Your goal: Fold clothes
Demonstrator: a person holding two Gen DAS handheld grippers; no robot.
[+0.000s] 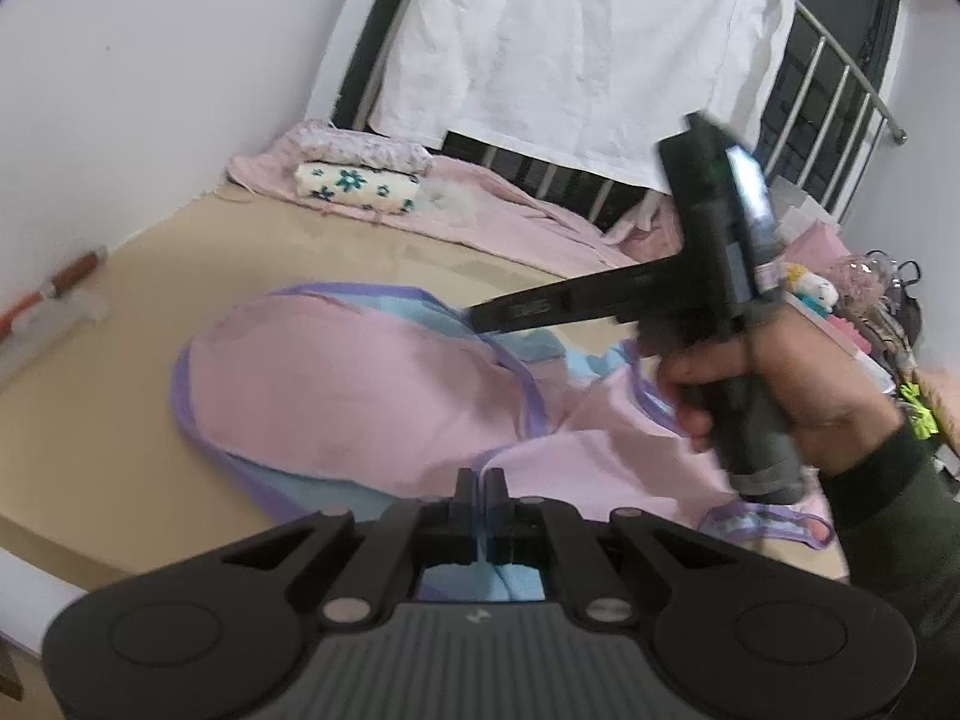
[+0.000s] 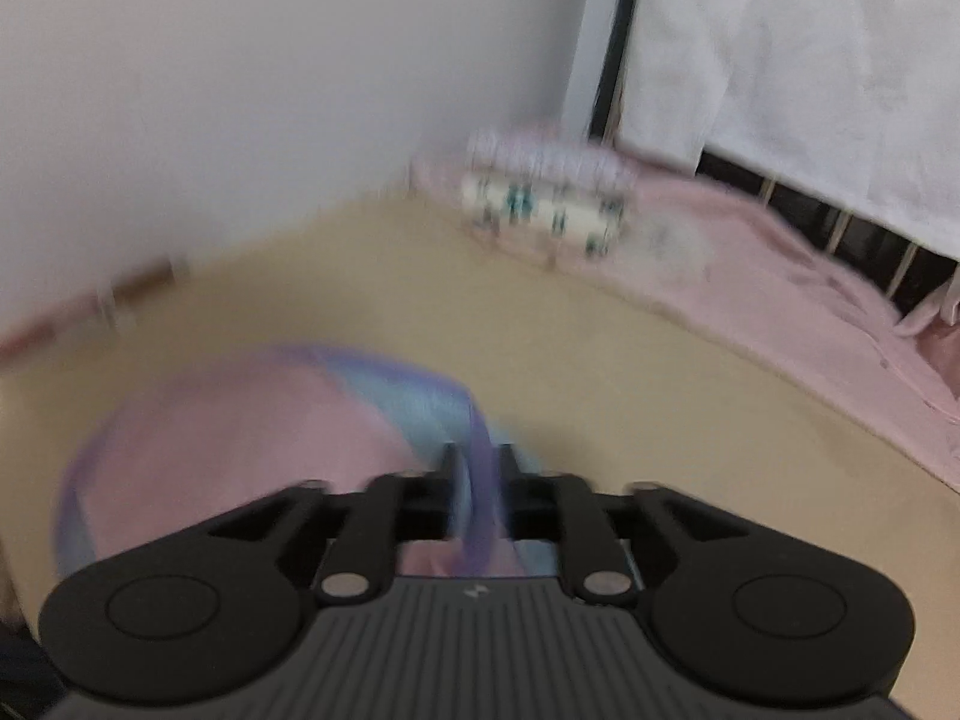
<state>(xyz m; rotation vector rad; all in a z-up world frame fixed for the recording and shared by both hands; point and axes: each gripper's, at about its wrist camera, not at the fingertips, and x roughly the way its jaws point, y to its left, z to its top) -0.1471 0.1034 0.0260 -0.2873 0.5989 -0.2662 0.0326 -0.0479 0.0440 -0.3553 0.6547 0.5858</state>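
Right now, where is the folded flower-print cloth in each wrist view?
Left wrist: folded flower-print cloth sits upper left of centre, at the wall end of the bed, under a lilac folded piece.
Right wrist: upper centre, blurred.
Shared landmark: the white hanging sheet behind it.

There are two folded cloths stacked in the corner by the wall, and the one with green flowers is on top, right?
Not quite. The two folded cloths are stacked by the wall, but the flowered cloth is at the bottom; the pale purple cloth lies on top of it. The left wrist view shows this clearly.
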